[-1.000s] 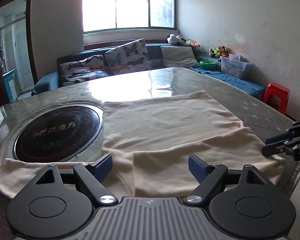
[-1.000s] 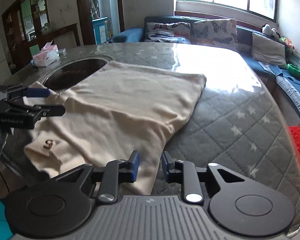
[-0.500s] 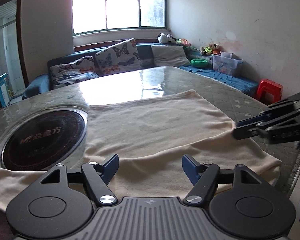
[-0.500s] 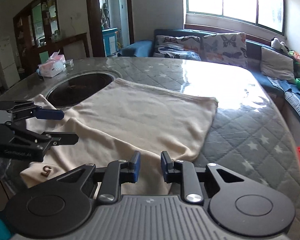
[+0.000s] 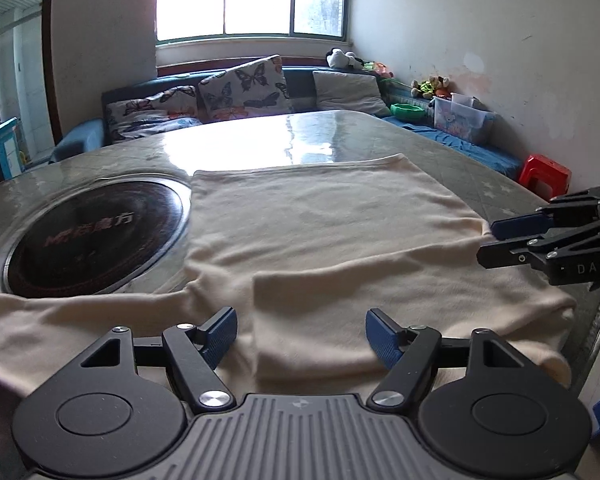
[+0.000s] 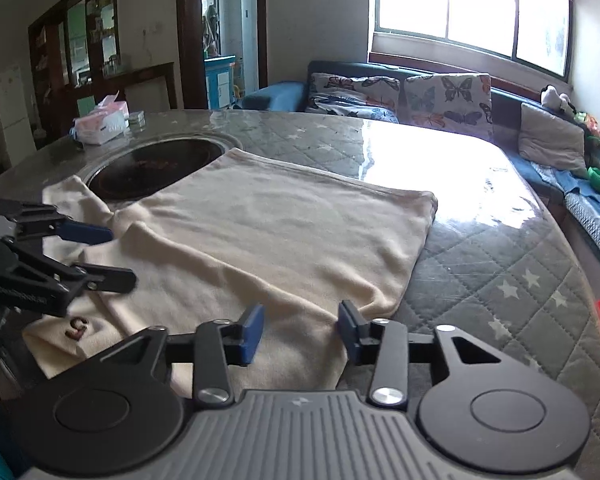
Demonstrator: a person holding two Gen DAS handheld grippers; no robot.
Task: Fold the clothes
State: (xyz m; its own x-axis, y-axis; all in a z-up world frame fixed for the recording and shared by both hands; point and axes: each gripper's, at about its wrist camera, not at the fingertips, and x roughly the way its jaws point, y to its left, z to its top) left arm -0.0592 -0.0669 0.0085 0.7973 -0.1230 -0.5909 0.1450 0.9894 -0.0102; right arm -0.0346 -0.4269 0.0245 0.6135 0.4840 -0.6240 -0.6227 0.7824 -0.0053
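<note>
Cream shirt (image 5: 324, 240) lies flat on quilted table (image 6: 480, 280), hem toward 12 o'clock. Left gripper (image 5: 300, 332) wide, empty. Right gripper (image 6: 300, 332) spread apart, empty, over shirt's near edge.

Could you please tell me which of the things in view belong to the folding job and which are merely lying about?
Belonging to the job:
cream fabric garment, spread on the table
left gripper, open
right gripper, open

Lying about:
round black induction hob set into the table
pink tissue pack
butterfly-print cushions
red plastic stool
</note>
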